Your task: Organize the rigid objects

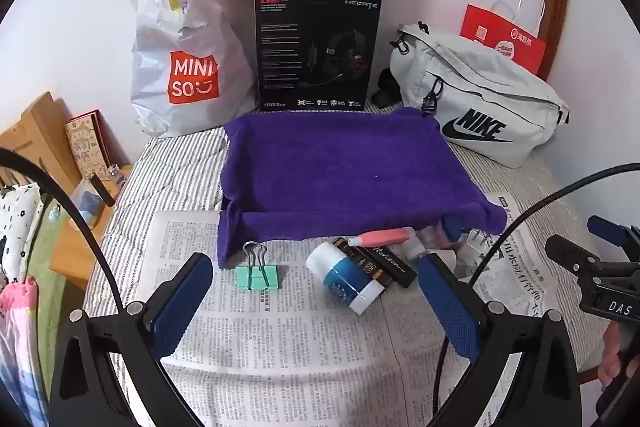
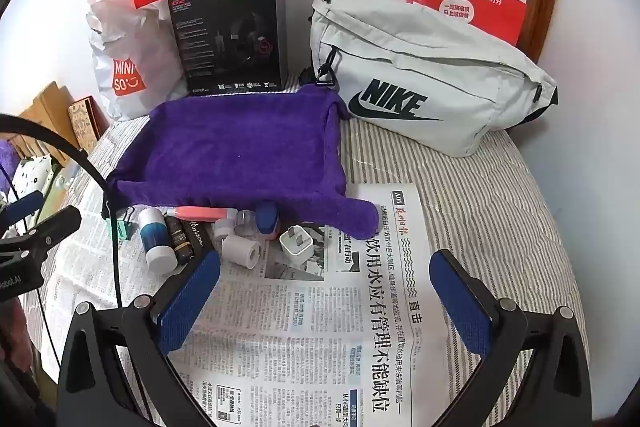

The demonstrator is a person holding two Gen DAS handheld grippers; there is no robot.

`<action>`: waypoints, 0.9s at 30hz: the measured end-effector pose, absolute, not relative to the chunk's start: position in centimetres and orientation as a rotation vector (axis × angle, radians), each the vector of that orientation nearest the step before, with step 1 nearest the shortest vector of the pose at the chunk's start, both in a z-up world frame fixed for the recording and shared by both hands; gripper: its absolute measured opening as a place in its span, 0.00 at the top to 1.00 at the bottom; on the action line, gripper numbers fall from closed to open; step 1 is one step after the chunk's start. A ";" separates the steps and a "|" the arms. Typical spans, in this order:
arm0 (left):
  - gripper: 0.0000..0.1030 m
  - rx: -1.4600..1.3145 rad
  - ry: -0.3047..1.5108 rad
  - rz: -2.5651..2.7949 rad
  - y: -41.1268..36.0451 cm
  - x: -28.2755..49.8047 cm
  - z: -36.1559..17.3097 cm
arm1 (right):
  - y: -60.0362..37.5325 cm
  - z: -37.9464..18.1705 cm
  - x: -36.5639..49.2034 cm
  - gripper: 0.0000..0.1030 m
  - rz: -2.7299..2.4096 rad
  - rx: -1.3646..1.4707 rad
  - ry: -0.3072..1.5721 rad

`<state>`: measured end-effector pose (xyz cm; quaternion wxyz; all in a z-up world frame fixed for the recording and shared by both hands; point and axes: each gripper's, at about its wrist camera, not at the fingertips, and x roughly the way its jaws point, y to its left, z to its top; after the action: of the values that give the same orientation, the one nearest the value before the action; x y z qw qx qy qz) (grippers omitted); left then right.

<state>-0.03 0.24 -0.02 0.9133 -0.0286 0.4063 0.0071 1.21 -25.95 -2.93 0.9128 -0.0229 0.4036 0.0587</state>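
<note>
Newspaper (image 1: 280,339) is spread over the striped bed, presumably as staging; small items are clustered at twelve o'clock before the purple tray (image 1: 340,163), both grippers' fingers (image 1: 182,301) held apart, empty.

Open newspaper (image 2: 320,339) lies clear ahead of both grippers, while small items crowd the purple tray's (image 2: 240,151) near edge and bags (image 2: 432,75) and a box (image 2: 232,39) wall off the back.

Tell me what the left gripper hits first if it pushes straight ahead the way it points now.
Probably the blue-and-white bottle, lying on the newspaper just beyond the open left gripper. The green binder clip sits slightly left of that line. Depth is uncertain.
</note>
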 end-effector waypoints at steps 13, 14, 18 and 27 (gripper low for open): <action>0.00 -0.026 0.808 0.040 0.1 -1.2 0.8 | -25.3 -1.8 0.6 0.00 0.129 -0.041 0.813; 0.00 -0.027 0.808 0.039 0.1 -1.3 0.8 | -25.3 -1.8 0.6 0.00 0.130 -0.039 0.812; 0.00 -0.020 0.809 0.033 -0.1 -1.5 0.9 | -25.3 -1.8 0.3 0.00 0.140 -0.037 0.808; 0.00 -0.022 0.811 0.048 0.1 -1.7 1.0 | -25.0 -1.7 0.0 0.00 0.142 -0.044 0.802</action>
<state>-1.75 0.13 0.99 0.9186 -0.0105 0.3944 0.0234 -0.05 -25.04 -1.72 0.9179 -0.0213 0.3902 0.0689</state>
